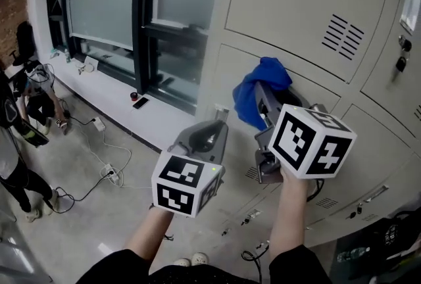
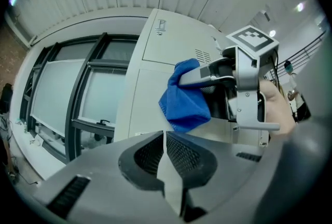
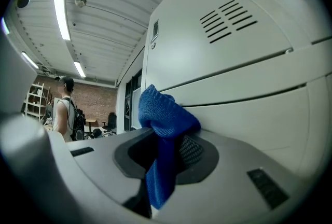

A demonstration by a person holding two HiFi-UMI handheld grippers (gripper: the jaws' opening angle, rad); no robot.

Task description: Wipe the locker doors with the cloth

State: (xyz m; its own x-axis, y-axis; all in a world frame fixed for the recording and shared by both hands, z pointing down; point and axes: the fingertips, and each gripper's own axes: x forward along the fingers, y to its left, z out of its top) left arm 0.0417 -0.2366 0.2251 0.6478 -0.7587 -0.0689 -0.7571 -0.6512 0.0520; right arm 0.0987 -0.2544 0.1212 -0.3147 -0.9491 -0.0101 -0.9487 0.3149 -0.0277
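Observation:
A blue cloth is bunched against the front of a beige locker door, at the seam between the upper and the middle door. My right gripper is shut on the cloth. In the right gripper view the cloth hangs down between the jaws, beside the door. My left gripper is lower and to the left, jaws shut with nothing in them, close to the lower locker front. From the left gripper view I see the cloth and the right gripper ahead.
A dark-framed window adjoins the lockers on the left. Cables and a power strip lie on the floor below, with a person standing at far left. Keys hang in a lock at right. Vent slots mark the upper door.

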